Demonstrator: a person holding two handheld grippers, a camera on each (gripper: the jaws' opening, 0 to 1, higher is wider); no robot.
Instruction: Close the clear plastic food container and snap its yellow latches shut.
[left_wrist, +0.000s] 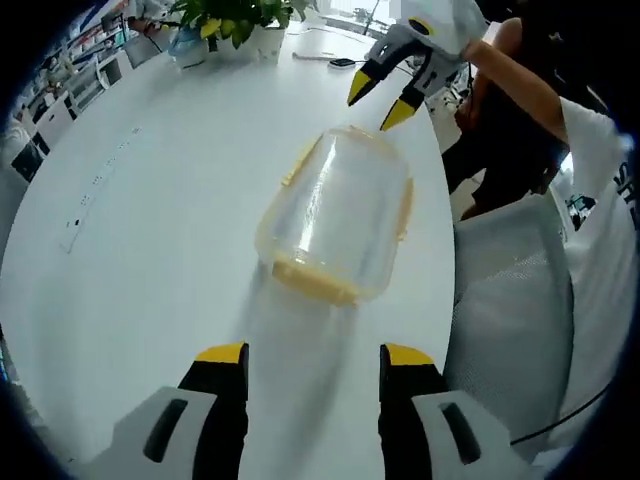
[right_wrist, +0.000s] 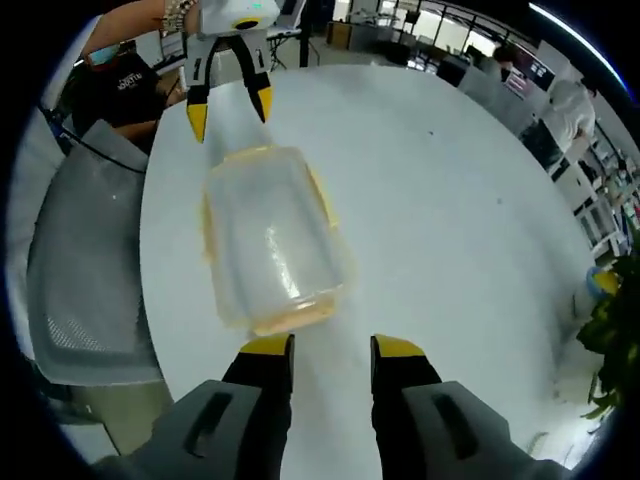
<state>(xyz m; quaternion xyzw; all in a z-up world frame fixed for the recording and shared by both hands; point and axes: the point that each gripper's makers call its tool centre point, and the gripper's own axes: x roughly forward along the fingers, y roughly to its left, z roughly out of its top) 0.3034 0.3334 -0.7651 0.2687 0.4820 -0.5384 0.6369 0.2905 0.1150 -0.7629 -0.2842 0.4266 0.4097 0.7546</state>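
One clear plastic container (left_wrist: 335, 215) lies on the round white table (left_wrist: 150, 230), near the table's edge, and it sits between the two grippers. It is a rounded box of thin, shiny plastic with yellow latches (left_wrist: 405, 205) along its sides and ends; the picture is blurred, so I count perhaps four, but I cannot be sure, and I cannot tell if they are snapped.

In the left gripper view, the left gripper (left_wrist: 315, 362) is near one short end of the container, not touching it, its two yellow-tipped black jaws apart with nothing between them. Beyond the container's far end the right gripper (left_wrist: 383, 98) hangs just above it, its jaws also spread. This view also shows a potted green plant (left_wrist: 235, 20) far behind the container and a person's arm and white shirt (left_wrist: 600, 160) beside a grey mesh chair (left_wrist: 510, 300).

In the right gripper view, the right gripper (right_wrist: 330, 348) is just before the container's near end and the left gripper (right_wrist: 228, 108) is at its far end. Here the chair (right_wrist: 85, 270) is beside the container, and another person (right_wrist: 565, 105) stands far behind the table.
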